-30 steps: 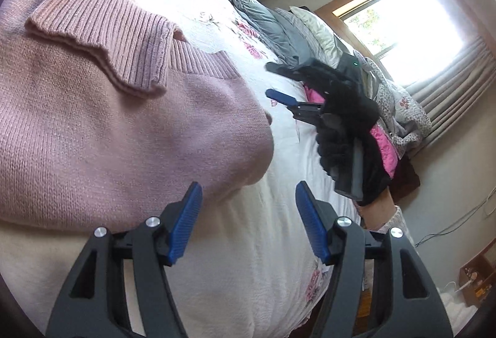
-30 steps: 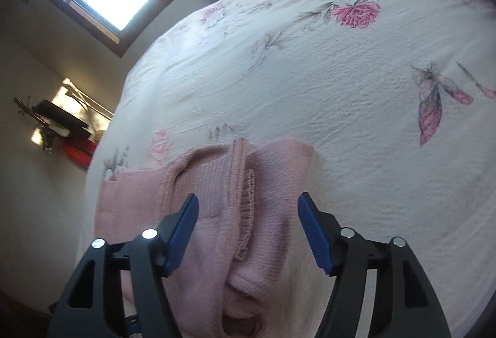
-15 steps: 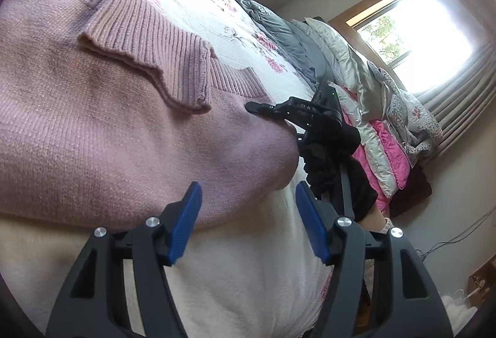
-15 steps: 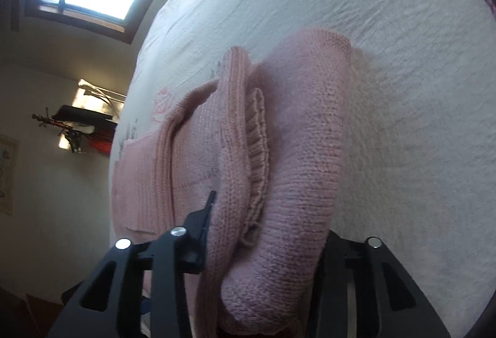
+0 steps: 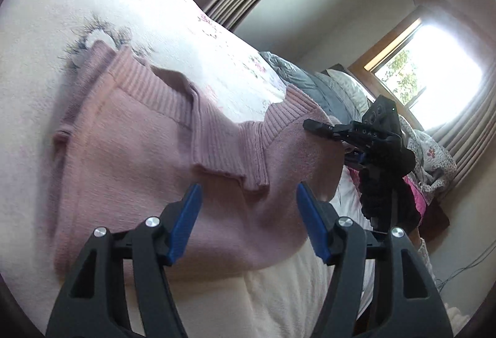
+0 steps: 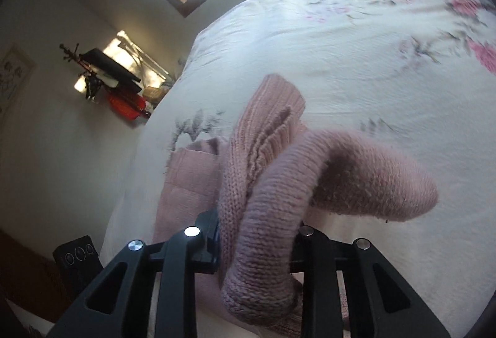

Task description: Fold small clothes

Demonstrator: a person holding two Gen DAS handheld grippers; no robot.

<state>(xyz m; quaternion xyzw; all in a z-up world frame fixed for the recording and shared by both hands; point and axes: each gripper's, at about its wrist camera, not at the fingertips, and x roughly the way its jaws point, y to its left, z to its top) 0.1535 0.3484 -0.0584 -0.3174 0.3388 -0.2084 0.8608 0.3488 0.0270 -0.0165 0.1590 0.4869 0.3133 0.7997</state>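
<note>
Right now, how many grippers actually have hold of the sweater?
1. The right gripper is clamped on a bunched fold of the pink sweater. The left gripper is open above the sweater, gripping nothing.

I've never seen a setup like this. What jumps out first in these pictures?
A soft pink knit sweater sprawls over a white floral bedspread and fills both views. The right gripper is clamped on a thick bunched roll of it, lifted off the bed, while the left gripper hangs open above the sweater's body, blue pads apart. Bright windows glare behind.
</note>
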